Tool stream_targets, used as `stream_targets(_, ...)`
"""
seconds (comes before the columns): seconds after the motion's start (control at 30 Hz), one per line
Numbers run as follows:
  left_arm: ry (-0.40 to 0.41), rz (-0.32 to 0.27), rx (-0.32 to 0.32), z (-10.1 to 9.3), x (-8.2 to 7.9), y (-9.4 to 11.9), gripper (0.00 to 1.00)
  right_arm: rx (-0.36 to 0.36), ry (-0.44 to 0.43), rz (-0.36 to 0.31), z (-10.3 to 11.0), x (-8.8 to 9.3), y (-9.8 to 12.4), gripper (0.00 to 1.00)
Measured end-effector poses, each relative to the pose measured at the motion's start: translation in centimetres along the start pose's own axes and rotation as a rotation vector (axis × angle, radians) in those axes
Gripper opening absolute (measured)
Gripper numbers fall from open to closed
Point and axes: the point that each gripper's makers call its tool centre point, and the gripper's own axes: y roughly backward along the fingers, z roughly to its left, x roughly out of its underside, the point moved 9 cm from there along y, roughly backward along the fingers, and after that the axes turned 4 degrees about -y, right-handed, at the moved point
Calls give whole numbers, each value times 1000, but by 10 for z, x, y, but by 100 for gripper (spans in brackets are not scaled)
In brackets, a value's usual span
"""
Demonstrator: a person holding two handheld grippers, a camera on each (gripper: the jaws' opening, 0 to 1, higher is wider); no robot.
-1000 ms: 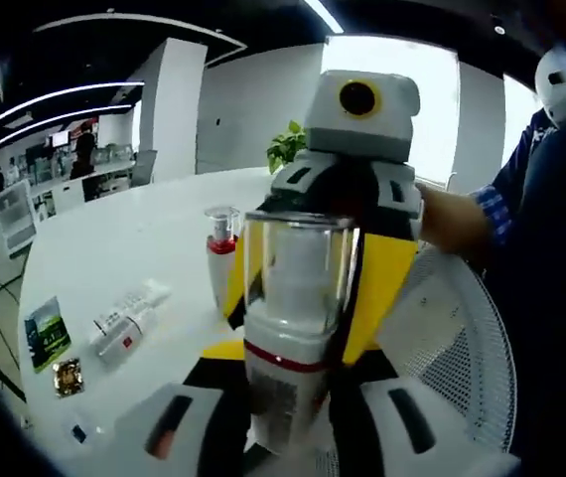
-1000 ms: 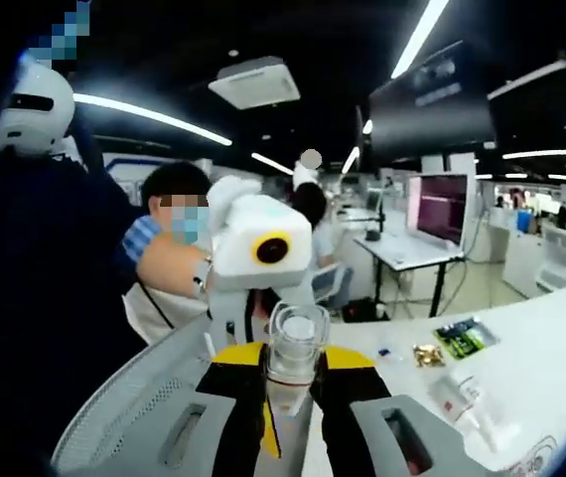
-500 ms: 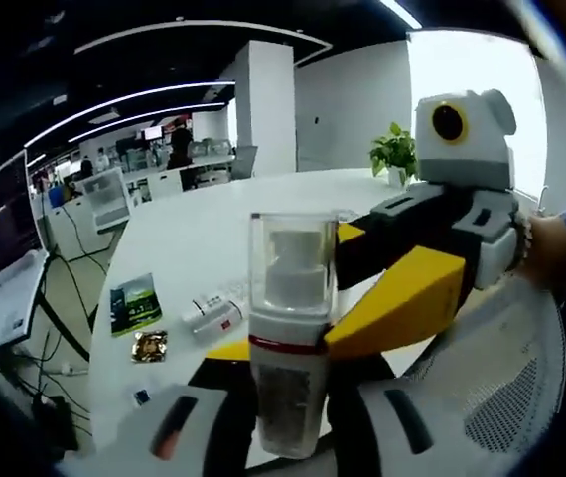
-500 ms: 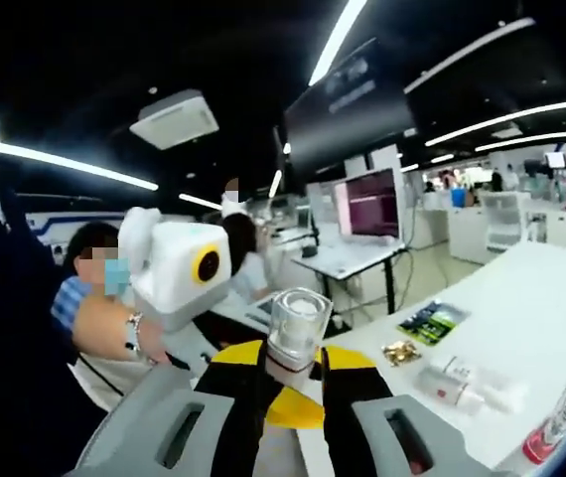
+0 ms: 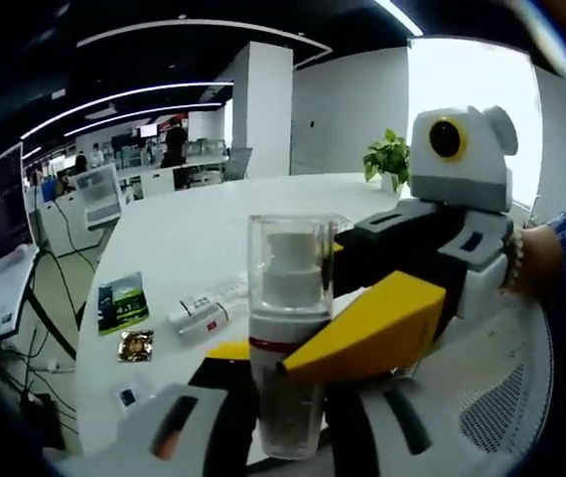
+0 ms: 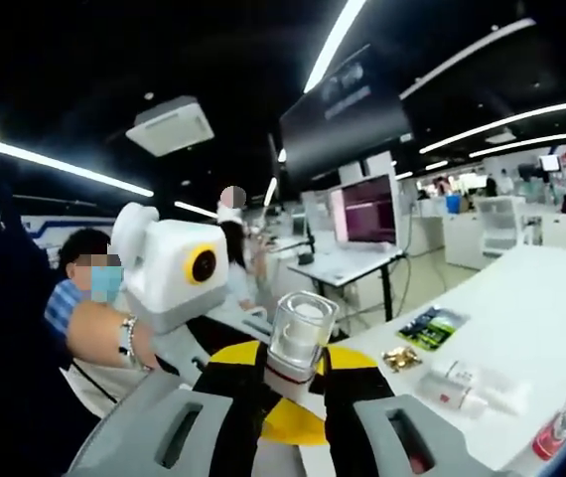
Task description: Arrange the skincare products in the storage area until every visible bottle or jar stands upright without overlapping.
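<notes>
Left gripper view: your left claw (image 5: 285,437) sits bottom centre, clamped on the pump bottle (image 5: 289,338), which stands upright mid-frame, clear cap on top, red band at the neck. Your right claw (image 5: 293,363) comes in from the right, its yellow jaw tip touching the bottle near the band. Your hand (image 5: 534,266) shows at the right edge. Lower right, a white mesh basket (image 5: 501,407). Left of the bottle on the white tabletop (image 5: 164,248): a white tube (image 5: 204,313) lying flat, a gold packet (image 5: 135,345) and a green card (image 5: 121,302) further left. Far back, a potted plant (image 5: 387,159).

Right gripper view: right claw (image 6: 288,393) bottom centre, clamped on the same bottle (image 6: 298,338) just below its clear cap. Left claw body (image 6: 179,263) sits behind it, left of centre. Lower right on the tabletop (image 6: 521,308): tube (image 6: 467,388), packet (image 6: 400,359), card (image 6: 432,326), and a red-banded bottle (image 6: 561,427) at the frame edge.
</notes>
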Motion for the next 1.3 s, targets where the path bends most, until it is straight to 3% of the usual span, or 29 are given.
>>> stream_targets(0.27,-7,-15,0,-1,0,0,24,13,-22,6,1,-2,1,16)
stream_targets(0.37,-118,-14,-46,0,-1,-1,24,33,2,25,0,-2,2,15)
stream_targets(0.47,-168,-25,-84,0,-1,-1,24,58,21,20,-2,-3,4,15)
stream_targets(0.53,-160,-12,-83,1,1,-1,25,88,31,12,-5,-5,7,15)
stream_targets(0.6,-121,45,-75,3,5,-2,26,114,47,8,-10,-6,11,15)
stream_targets(0.67,-121,49,-91,5,3,0,27,126,40,8,-14,-6,13,15)
stream_targets(0.77,-177,42,-154,4,4,8,29,203,63,30,-27,-4,16,15)
stream_targets(0.93,-327,122,-217,1,17,10,23,273,64,50,-38,3,17,16)
stream_targets(1.07,-377,132,-194,-2,19,6,27,345,111,84,-47,5,26,16)
stream_targets(1.23,-420,162,-147,-8,24,3,31,409,95,96,-58,6,43,16)
stream_targets(1.3,-433,163,-160,-5,23,4,31,441,102,141,-62,12,52,16)
